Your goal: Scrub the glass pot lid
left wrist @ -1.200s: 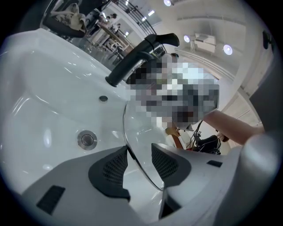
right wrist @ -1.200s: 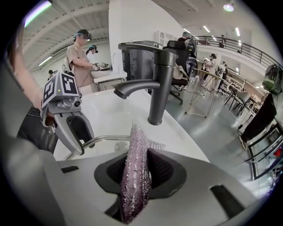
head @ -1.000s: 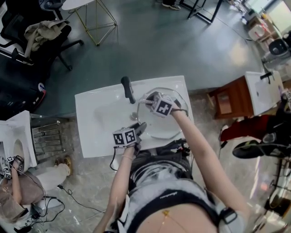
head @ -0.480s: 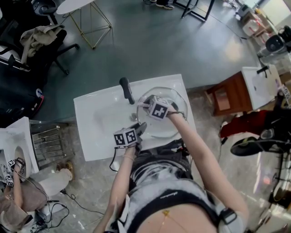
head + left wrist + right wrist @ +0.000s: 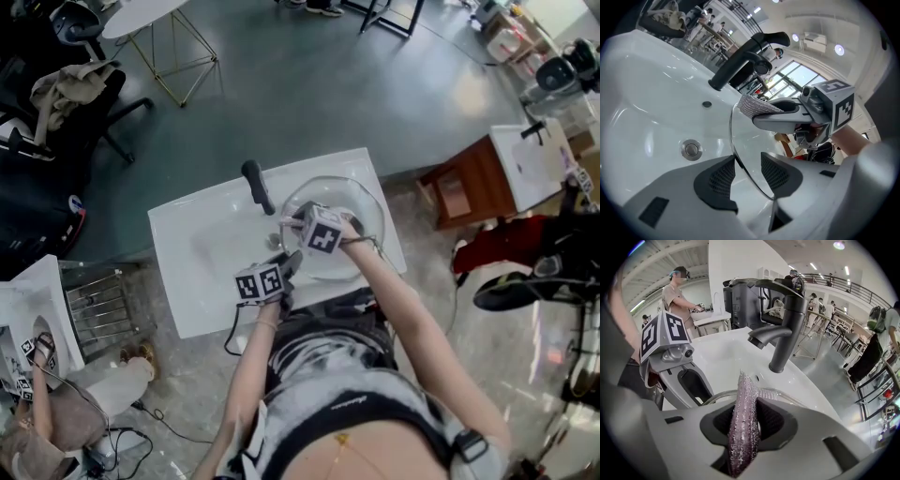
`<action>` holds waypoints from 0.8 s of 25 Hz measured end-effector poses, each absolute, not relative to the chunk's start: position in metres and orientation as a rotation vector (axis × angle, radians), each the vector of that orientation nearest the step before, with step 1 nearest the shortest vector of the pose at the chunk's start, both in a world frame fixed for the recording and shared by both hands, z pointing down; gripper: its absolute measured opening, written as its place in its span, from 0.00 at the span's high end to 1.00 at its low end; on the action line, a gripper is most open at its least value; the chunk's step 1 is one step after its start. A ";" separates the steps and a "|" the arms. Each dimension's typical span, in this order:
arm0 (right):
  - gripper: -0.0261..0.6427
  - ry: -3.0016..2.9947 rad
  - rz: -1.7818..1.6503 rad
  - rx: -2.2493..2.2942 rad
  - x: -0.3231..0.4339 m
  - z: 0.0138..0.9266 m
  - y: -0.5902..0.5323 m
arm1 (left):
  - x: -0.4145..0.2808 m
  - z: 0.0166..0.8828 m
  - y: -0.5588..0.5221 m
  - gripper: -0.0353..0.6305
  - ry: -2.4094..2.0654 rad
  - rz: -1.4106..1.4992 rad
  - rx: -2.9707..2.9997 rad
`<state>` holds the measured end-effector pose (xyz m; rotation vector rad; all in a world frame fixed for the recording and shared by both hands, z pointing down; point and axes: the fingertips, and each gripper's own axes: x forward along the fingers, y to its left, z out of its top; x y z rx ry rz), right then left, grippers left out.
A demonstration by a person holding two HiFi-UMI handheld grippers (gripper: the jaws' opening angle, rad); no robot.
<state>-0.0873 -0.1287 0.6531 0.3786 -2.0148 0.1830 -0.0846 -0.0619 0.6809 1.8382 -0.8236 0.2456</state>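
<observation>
The glass pot lid (image 5: pixel 352 211) stands tilted in the white sink (image 5: pixel 192 281). My left gripper (image 5: pixel 287 264) is shut on the lid's near rim. In the left gripper view the thin rim (image 5: pixel 734 145) runs slantwise between the left gripper's (image 5: pixel 747 165) two pads. My right gripper (image 5: pixel 296 223) is shut on a silvery mesh scouring cloth (image 5: pixel 743 423). It holds the cloth (image 5: pixel 754 105) against the lid's upper left edge. The lid's curved rim (image 5: pixel 787 393) shows just beyond the right gripper (image 5: pixel 745 420).
A black faucet (image 5: pixel 257 186) stands at the basin's back, just left of the lid, with the drain (image 5: pixel 691 149) below it. A second white sink (image 5: pixel 530 159) on a wooden cabinet (image 5: pixel 459 199) is at the right. Chairs and a wire-legged table are behind.
My right gripper has slid the scouring cloth a little left and nearer across the lid. The left gripper and the lid have stayed put.
</observation>
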 end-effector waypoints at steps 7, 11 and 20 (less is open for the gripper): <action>0.82 -1.978 0.223 0.435 -0.090 0.651 -0.122 | -0.082 0.681 -0.060 0.68 -0.803 0.261 1.842; 0.82 -1.971 0.204 0.447 -0.094 0.651 -0.117 | -0.082 0.681 -0.060 0.68 -0.795 0.264 1.849; 0.82 -1.924 0.191 0.489 -0.102 0.655 -0.104 | -0.083 0.682 -0.061 0.68 -0.783 0.271 1.853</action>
